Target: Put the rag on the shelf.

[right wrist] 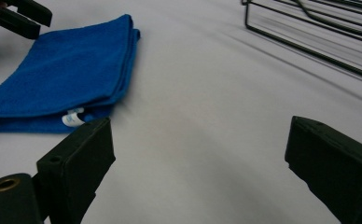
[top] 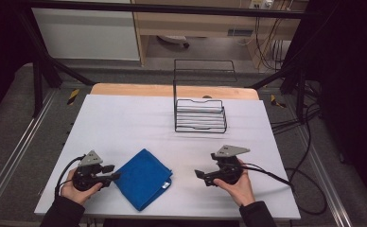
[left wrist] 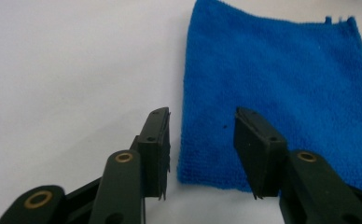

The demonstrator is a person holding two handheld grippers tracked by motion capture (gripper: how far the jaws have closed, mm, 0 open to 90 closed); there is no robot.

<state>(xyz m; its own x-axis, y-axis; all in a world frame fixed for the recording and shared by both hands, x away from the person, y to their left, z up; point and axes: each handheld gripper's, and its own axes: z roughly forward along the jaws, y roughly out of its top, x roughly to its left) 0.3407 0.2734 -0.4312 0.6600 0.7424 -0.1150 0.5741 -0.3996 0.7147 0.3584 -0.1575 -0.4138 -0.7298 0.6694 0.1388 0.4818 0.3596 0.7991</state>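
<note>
Left claw: the left claw (left wrist: 202, 154) is spread, a jaw on each side of the near edge of the one blue cloth (left wrist: 277, 93), not pinching it.
Right claw: the right claw (right wrist: 198, 168) is spread wide over bare white table (right wrist: 207, 93), holding nothing.
Cloth: folded, flat on the table, just ahead of the left claw and off to the far left of the right claw.
Label: the right claw's view shows a small white tag (right wrist: 72, 119) at the cloth's folded corner; its writing is too small to read.
Rack: one black wire rack (top: 200, 113) stands beyond the right claw; the high view shows it whole.
Hands: two, one on each claw.
</note>
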